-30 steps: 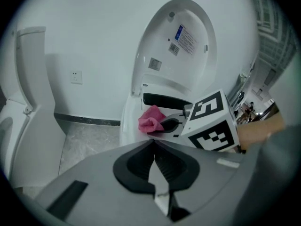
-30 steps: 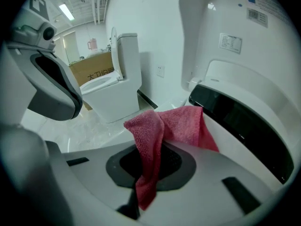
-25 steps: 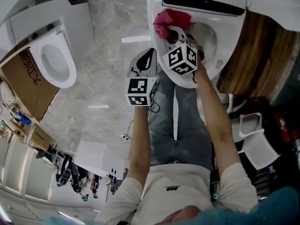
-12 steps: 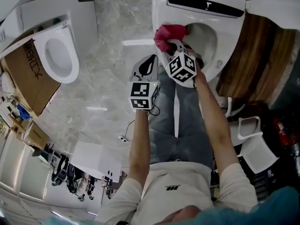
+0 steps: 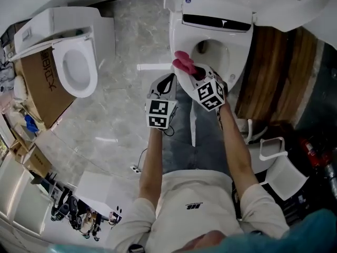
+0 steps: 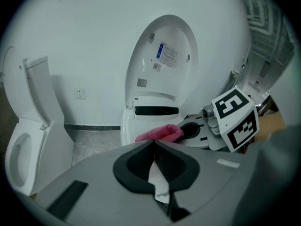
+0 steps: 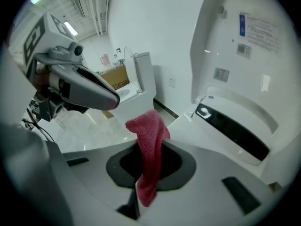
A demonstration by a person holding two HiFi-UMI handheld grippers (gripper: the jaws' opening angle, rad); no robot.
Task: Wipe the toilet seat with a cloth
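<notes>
The white toilet (image 5: 238, 57) stands with its lid (image 6: 162, 60) raised, and its seat (image 7: 221, 126) is exposed. A red cloth (image 5: 184, 63) is pinched in my right gripper (image 5: 192, 73), which is shut on it at the seat's near left rim. In the right gripper view the cloth (image 7: 149, 140) sticks out between the jaws of that gripper (image 7: 149, 161). I cannot tell whether the cloth touches the seat. My left gripper (image 5: 164, 82) hovers just left of the toilet over the floor, shut and holding nothing. In the left gripper view the cloth (image 6: 159, 133) shows beyond the jaws of the left gripper (image 6: 154, 144).
A second toilet (image 5: 75, 62) stands to the left beside a cardboard box (image 5: 46, 91). A wooden panel (image 5: 269, 73) runs right of the toilet, with white furniture (image 5: 281, 167) nearer. The person's jeans-clad legs (image 5: 184, 136) stand on the grey marble floor (image 5: 113, 115).
The right gripper and red cloth have slid along the seat's left side from near the hinge toward the front. The left gripper stayed beside them. The head view shifted, showing more of the lid.
</notes>
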